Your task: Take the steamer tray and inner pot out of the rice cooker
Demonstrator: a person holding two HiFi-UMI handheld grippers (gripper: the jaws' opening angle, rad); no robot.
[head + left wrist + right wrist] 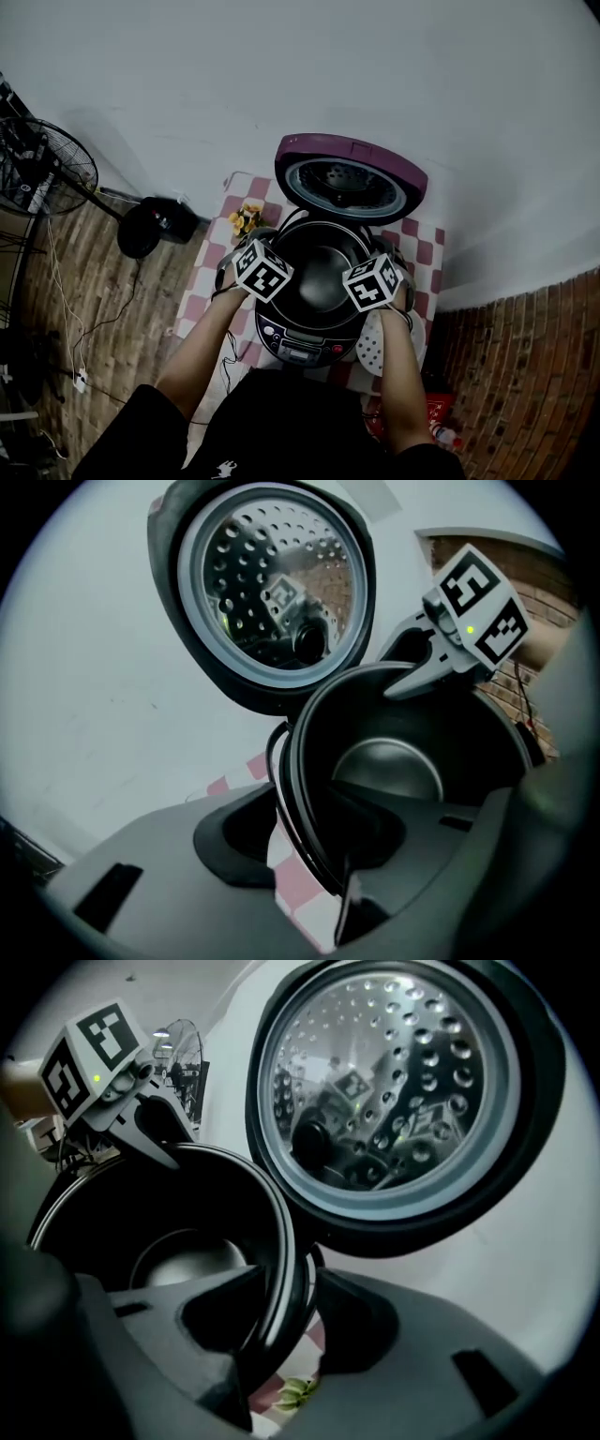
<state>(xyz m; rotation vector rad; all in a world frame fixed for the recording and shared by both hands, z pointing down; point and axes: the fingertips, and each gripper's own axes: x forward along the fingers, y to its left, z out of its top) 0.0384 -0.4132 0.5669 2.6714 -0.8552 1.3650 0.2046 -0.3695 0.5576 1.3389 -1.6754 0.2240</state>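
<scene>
Black round metal inner pot [319, 272] sits in purple-lidded rice cooker [302, 349]. Left gripper [309, 855] straddles its left rim, right gripper [281, 1335] its right rim. Both sets of jaws part-open, gaps showing, nothing clamped. Lift looks straight up.

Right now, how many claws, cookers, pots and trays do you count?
Claws: 2 (left claw, right claw)
Rice cooker: 1
Inner pot: 1
White perforated tray: 1
Total: 5

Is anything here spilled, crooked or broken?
Nothing stands out. The rice cooker sits on the checked cloth, lid up, pot inside, left tongs and right tongs astride its rim; the steamer tray lies alongside.
</scene>
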